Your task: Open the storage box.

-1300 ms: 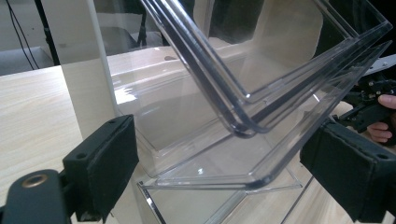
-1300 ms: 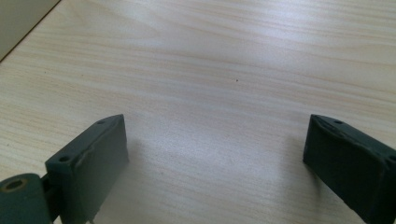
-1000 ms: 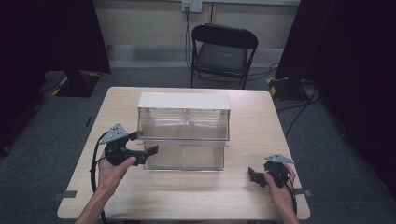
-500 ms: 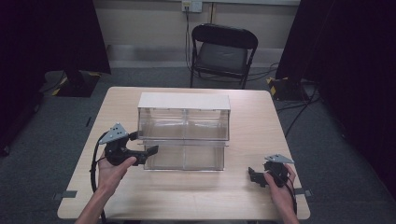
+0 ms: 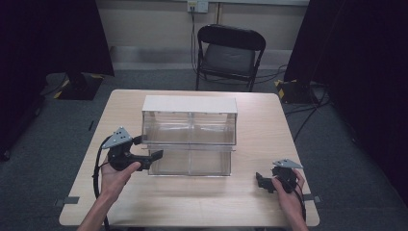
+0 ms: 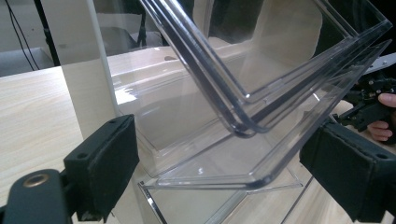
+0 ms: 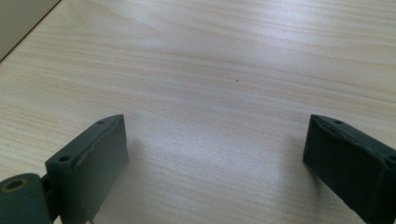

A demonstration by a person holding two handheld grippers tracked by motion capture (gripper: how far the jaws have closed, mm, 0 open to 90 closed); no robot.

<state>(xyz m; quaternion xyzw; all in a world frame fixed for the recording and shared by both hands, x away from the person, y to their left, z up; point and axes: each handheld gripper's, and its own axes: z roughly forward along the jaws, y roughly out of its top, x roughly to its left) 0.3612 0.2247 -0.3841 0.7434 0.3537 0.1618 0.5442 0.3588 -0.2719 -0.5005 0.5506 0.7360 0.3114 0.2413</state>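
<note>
Clear plastic drawer unit (image 5: 189,137) sits mid-table w/ a white top; its lower drawer (image 5: 190,162) is pulled out toward the near edge. Left gripper (image 5: 153,156) is at that drawer's left front corner, jaws spread wide around the clear rim, not pinching, prob. lining up to grip it. Right gripper (image 5: 260,181) rests low over bare wooden table (image 5: 240,202), near right, well apart from the unit, jaws spread, holding nothing, likely waiting.

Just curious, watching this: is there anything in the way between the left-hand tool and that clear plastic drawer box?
Nothing visible. The left tool is open at the clear drawer box's left front corner, its pads either side of the lower drawer's rim, with no other object between.
</note>
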